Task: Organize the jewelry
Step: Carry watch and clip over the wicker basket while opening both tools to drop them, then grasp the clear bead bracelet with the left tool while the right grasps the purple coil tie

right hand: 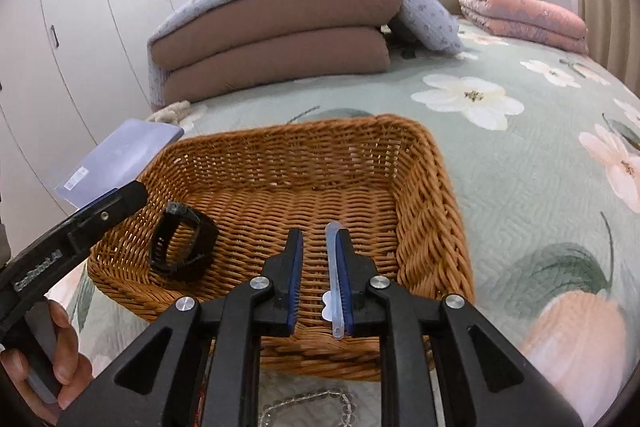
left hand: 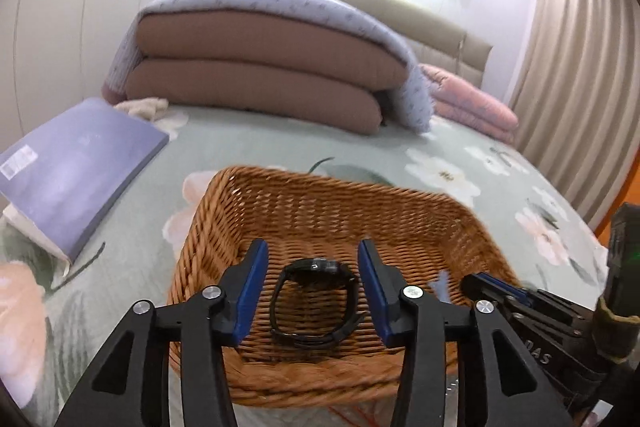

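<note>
Bed (right hand: 520, 155) under a green floral quilt, stretching from 6 to 12 o'clock; folded brown bedding (right hand: 280, 39) with a lilac cover heaped at 12, pink folded quilt (right hand: 524, 17) at 1 to 2 o'clock. Lilac book (left hand: 76, 167) lying flat on the quilt at 9 o'clock in the left wrist view, well apart from the basket. Woven wicker basket (right hand: 424, 187) resting on the bed, dead centre under both claws. Left claw (left hand: 312, 291) hovering over the basket's near half, blue pads spread wide, gripping nothing and touching nothing visible. Black watch (left hand: 316, 301) lying on the basket floor, strap looped shut, framed between those spread pads; in the right wrist view at 9 o'clock, near the basket's left wall. Right claw (right hand: 319, 279) over the basket's near edge, pads parted by a narrow gap; a slim translucent hair clip (right hand: 333, 279) lying lengthwise flat against the right-hand pad, clear of the left-hand one. Beaded strand (right hand: 304, 403) at 6 o'clock, on the bed beneath the right claw, mostly hidden
</note>
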`<state>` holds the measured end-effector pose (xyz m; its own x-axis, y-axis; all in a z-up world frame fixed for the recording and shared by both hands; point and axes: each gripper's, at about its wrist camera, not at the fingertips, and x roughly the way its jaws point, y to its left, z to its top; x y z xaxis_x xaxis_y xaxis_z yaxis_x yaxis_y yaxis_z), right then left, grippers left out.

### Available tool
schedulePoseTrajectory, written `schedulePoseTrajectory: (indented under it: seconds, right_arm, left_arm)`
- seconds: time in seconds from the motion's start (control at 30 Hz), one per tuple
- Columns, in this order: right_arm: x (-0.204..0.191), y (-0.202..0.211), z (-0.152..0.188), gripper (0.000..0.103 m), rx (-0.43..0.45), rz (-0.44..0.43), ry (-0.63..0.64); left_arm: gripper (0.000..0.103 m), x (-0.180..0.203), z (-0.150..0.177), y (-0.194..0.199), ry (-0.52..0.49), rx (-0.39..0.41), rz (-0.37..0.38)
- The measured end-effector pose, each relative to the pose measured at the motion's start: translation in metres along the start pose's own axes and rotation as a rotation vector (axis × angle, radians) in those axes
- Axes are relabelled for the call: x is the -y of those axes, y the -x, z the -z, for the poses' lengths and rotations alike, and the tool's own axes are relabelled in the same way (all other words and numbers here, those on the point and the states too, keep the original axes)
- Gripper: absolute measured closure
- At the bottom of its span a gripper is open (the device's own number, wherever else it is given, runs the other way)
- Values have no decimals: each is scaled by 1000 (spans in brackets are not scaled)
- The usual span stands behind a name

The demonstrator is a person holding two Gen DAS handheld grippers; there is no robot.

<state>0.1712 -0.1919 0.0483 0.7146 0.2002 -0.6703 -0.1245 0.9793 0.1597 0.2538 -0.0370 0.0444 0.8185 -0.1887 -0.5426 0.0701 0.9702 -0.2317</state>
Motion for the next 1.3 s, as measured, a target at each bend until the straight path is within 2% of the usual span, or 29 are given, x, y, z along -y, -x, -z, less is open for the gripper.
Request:
schedulePoseTrajectory:
  seconds: [0.2,0.37,0.57,0.7,0.87,0.97,1.03,1.07,1.13,1.23,1.3]
  right_arm:
    - [-9,41,4,84,85,-7,2]
    - [-20,97,18,84,142,-17,2]
    - [-29,152,61,84,156,-10,-3]
    - [-27,175,99,84,152,-4,-27]
    - [-23,179,134,84,108,7,-40]
    - [-24,176,152,84,82,27,-24]
    - [-22,170,162,84,60,23,-22]
    - [-21,165,167,82,43,18,-20]
    - [-19,157,173,61,6,20,-20]
    - [-17,156,177,56,-4,5,-26]
    - [-17,158,177,56,-3,5,-24]
  left_arm:
    - [54,5,-3,39,-20,64,47]
    - [54,-2,8,102,-52,127,48]
    - [54,-26,40,165,-44,137,39]
    - [54,-44,65,190,-8,146,40]
    - [54,-53,94,196,10,156,11]
    - [54,-58,104,189,33,160,-69]
    - [54,-63,106,178,49,119,-52]
    - [54,-64,107,169,58,86,-36]
    - [54,-65,111,161,61,60,-28]
    - [53,-59,117,152,26,29,-21]
    - [45,-56,121,148,17,14,-11]
